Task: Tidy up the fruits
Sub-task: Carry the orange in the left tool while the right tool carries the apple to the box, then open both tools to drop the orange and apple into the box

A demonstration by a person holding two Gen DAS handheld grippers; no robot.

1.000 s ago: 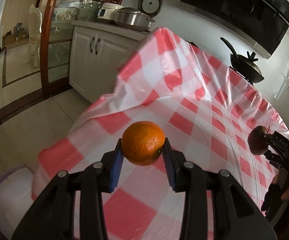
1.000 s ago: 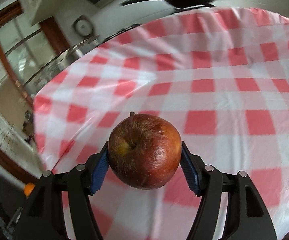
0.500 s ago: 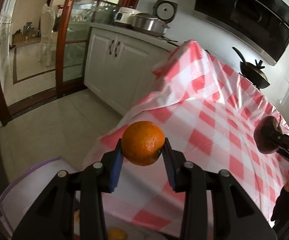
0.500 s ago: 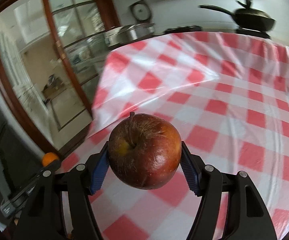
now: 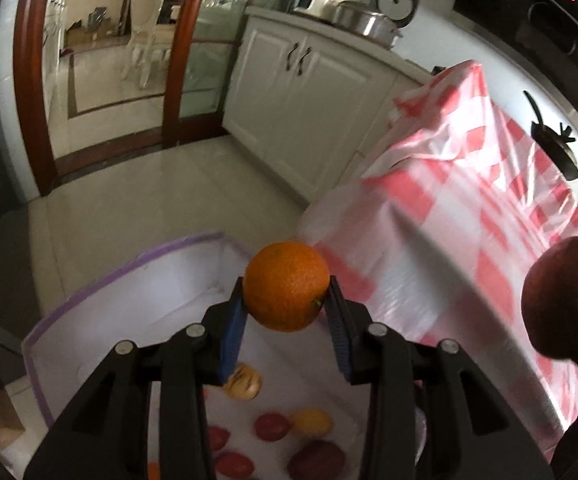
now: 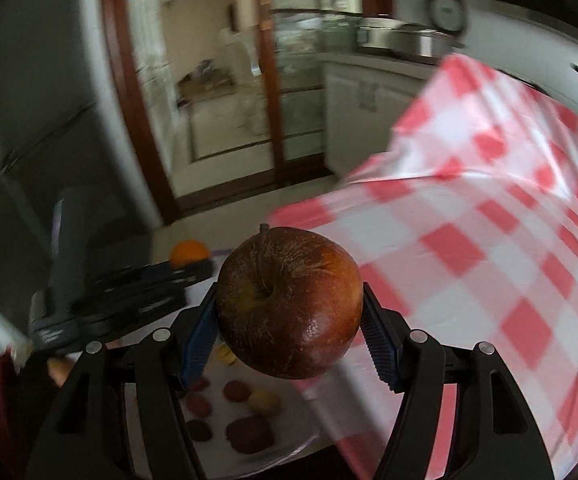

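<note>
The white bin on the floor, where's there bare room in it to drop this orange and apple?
The bin's far half, between its purple-edged rim and the yellowish fruit, is bare white. The near end is crowded with red and yellow fruit, below the orange and apple.

A bright orange, pebbled round fruit [image 5: 287, 286] is clamped between blue ribbed pads [image 5: 232, 326] of the black left claw [image 5: 285, 322]. A dark red, russet-streaked apple [image 6: 289, 302] is held likewise by the black right claw [image 6: 291, 342]. A red-and-white checked glossy tablecloth [image 6: 469, 248] is seen beyond and right of it, a white, purple-edged bin [image 5: 129, 276] below the left claw.

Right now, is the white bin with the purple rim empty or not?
Not empty. The white bin with the purple rim holds several red and yellow fruits on its bottom.
</note>
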